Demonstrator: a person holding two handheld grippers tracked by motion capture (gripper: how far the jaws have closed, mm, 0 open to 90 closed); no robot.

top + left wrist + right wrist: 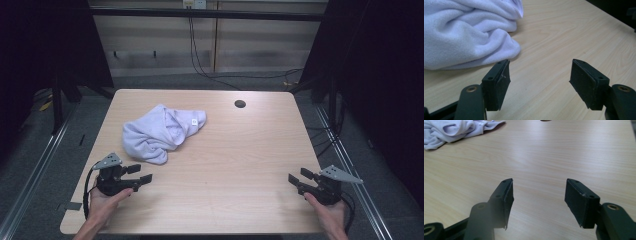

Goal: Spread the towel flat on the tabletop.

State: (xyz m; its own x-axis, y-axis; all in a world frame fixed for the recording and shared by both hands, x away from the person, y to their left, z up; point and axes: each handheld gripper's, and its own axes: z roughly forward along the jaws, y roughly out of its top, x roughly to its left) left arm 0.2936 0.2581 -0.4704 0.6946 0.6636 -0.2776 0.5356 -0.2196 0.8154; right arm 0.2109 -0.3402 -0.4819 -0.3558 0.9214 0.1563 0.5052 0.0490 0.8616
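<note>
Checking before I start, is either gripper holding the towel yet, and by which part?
Nothing is held. The left gripper and right gripper are both open over bare table; the crumpled white towel lies untouched.

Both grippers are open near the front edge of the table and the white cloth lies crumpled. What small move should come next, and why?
Probably ease the left gripper forward to the near edge of the white cloth. Its jaws stand open with nothing between them, and the cloth lies just ahead of it, while the right gripper, also open, is far across the table.
</note>
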